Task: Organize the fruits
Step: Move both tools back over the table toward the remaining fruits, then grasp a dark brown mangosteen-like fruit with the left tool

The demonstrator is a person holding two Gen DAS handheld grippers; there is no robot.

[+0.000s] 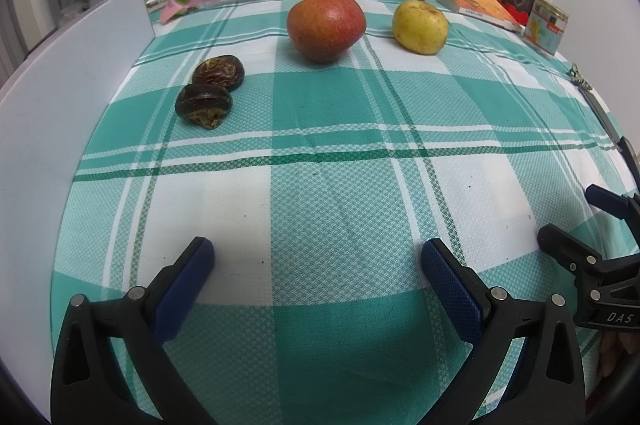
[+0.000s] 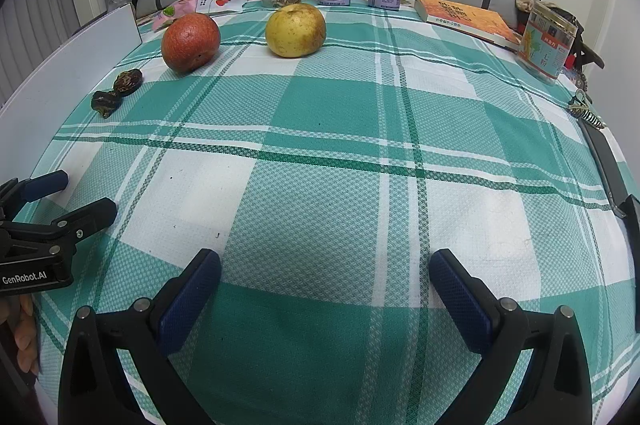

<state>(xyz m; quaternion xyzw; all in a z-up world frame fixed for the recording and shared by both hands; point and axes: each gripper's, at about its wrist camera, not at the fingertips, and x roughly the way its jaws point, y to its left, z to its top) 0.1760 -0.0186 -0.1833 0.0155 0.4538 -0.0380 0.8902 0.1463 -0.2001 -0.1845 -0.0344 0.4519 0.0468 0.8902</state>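
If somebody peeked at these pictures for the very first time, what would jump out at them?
Probably the big red apple and the yellow fruit to its right, sitting apart near the far side of the green-and-white checked cloth. Next, the two small dark fruits huddled together left of the apple. Nearest the cameras, the left gripper and right gripper hang open over bare cloth, holding nothing.

Two low wrist views, side by side, facing the pillows.

My left camera looks along my left claw (image 1: 318, 253), my right along my right claw (image 2: 325, 265); both skim low over the checked cloth (image 1: 328, 185), sharing the red apple (image 1: 326, 25) and the yellow pear (image 2: 295, 30).
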